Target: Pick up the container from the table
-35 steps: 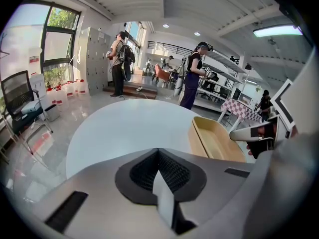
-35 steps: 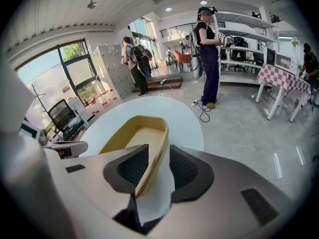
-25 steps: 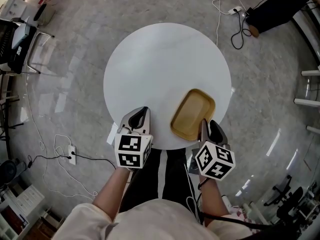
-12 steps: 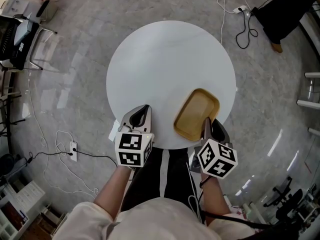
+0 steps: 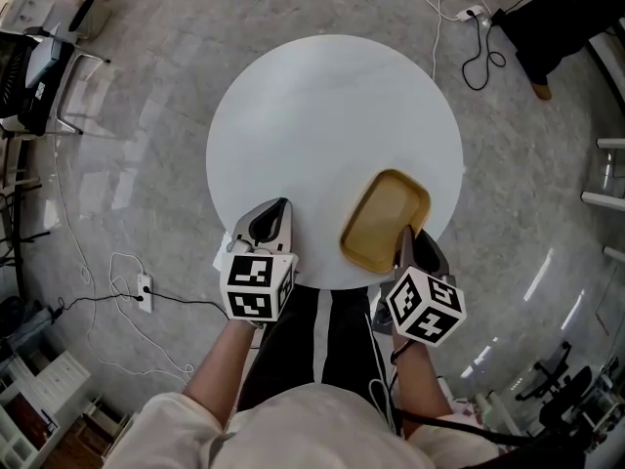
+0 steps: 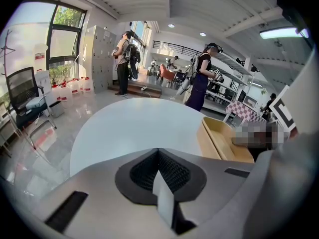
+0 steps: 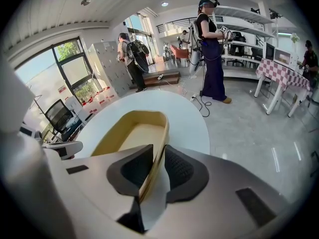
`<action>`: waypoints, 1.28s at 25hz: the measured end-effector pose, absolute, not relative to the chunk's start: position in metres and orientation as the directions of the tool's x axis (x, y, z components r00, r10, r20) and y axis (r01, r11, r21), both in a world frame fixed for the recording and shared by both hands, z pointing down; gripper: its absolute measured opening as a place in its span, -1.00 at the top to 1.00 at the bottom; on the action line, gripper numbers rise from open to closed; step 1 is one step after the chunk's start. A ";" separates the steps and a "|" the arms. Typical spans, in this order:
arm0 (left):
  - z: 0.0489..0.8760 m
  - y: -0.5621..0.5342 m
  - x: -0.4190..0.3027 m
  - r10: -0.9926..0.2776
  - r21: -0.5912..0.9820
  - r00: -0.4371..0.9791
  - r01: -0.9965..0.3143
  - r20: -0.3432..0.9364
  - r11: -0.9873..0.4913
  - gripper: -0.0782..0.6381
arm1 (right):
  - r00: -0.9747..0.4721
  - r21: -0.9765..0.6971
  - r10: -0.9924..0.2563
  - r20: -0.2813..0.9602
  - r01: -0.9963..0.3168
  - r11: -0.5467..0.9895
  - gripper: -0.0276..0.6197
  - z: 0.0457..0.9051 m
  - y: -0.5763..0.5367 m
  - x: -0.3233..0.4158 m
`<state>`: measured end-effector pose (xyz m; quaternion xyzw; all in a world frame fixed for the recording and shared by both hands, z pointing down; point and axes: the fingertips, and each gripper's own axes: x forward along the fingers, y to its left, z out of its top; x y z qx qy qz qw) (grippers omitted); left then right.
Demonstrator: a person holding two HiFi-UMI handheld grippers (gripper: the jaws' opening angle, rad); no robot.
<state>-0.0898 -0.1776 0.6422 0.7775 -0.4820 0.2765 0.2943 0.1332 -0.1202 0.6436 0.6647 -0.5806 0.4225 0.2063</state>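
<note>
A shallow tan container lies on the round white table, near its front right edge. My right gripper sits at the container's near right rim. In the right gripper view the container has its thin wall between the pads of that gripper, whose jaws are closing and touch it on both sides. My left gripper hovers over the table's front edge, left of the container. The left gripper view shows its pads shut together with nothing between them, the container off to the right.
Cables and a power strip lie on the grey floor at the left, more cable at the top right. An office chair stands far left. Several people stand well beyond the table.
Both grippers and the container stay where they were. The right jaws have drawn in around the container's rim. The person at the top right has shifted.
</note>
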 end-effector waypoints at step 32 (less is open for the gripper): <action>0.626 -0.178 -0.078 -0.590 0.195 0.425 -0.889 0.687 -0.413 0.74 | -0.031 -0.218 -0.617 0.786 -0.948 -0.230 0.78 0.620 -0.128 0.130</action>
